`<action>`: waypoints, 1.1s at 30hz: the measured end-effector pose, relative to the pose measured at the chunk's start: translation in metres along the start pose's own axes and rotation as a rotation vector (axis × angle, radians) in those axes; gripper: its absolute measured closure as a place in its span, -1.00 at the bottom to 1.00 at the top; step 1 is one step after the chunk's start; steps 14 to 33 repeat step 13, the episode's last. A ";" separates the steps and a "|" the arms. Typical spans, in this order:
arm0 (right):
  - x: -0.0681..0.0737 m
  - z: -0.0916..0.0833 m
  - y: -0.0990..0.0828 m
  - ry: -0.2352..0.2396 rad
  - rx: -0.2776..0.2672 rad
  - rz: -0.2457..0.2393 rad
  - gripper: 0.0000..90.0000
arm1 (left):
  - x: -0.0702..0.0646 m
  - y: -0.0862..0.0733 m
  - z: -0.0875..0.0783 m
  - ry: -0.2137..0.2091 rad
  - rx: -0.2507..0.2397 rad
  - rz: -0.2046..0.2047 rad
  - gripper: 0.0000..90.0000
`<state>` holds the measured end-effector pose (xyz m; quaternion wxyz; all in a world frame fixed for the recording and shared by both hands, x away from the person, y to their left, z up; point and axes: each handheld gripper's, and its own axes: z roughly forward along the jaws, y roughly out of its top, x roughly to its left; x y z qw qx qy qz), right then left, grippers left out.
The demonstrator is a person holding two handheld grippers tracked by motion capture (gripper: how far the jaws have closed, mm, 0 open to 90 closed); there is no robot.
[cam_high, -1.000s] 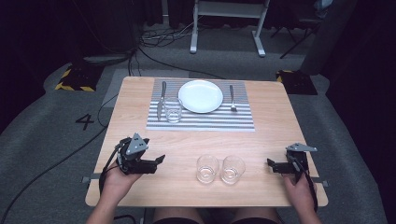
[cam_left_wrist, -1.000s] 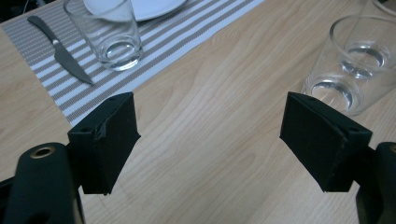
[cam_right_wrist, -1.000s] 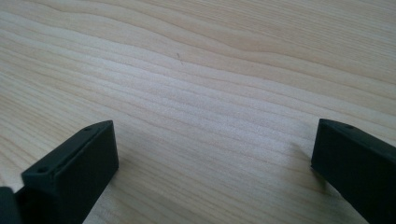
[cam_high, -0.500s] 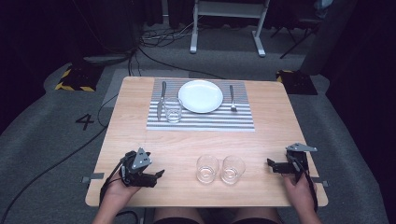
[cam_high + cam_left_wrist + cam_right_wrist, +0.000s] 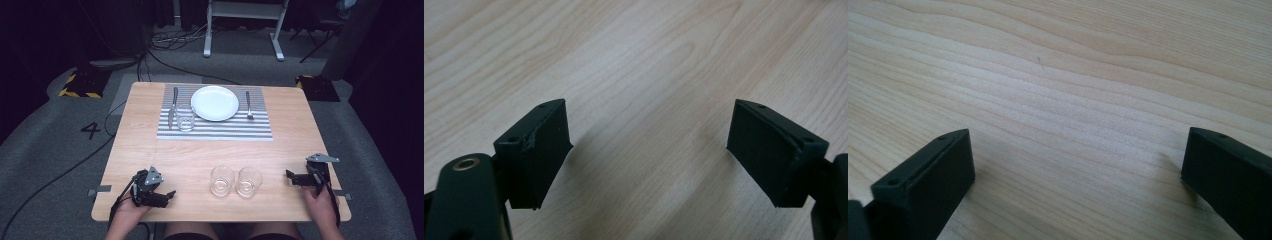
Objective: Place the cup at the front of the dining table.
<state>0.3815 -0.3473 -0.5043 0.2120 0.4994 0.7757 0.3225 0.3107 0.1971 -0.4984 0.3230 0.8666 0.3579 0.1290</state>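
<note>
A pale wooden table (image 5: pixel 150 150) stands on grey carpet (image 5: pixel 50 165) in a dark room, and the white plate (image 5: pixel 215 103) at its far middle serves as the landmark. Far left of the plate, off the table, a painted "4" (image 5: pixel 90 131) marks the carpet, with a black-and-yellow striped block (image 5: pixel 80 87) beyond it and cables (image 5: pixel 165 42) trailing toward a white frame (image 5: pixel 243 25) behind the plate.

Near-left of the plate, close to the table's near edge, the left gripper (image 5: pixel 165 196) lies low over the wood, its jaws released and wide apart with only bare grain between them in the left gripper view (image 5: pixel 649 150).

Just left of the plate lie a knife (image 5: pixel 173 106) and a glass (image 5: pixel 185 118), both on the striped placemat (image 5: pixel 215 129) under the plate; a fork (image 5: pixel 248 104) lies just right of the plate.

Nearer than the plate, past open wood, two empty glasses (image 5: pixel 222 180) (image 5: pixel 249 181) stand side by side, just apart.

Near-right of the plate, by the table's right edge, the right gripper (image 5: pixel 291 176) rests, jaws spread and empty over bare wood (image 5: pixel 1073 150). Open wood separates each gripper from the glasses.
</note>
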 end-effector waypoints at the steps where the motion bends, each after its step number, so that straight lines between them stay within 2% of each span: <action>1: 0.000 0.000 0.000 0.000 0.000 0.001 -0.99 | 0.000 -0.001 0.001 -0.006 -0.012 -0.002 -0.64; 8: 0.000 0.000 0.000 0.000 -0.001 -0.002 -0.99 | 0.000 -0.003 0.003 0.001 -0.036 -0.018 -0.71; 33: 0.000 0.000 0.000 -0.001 -0.001 -0.003 -0.99 | 0.001 -0.003 0.003 0.003 -0.031 -0.019 -0.73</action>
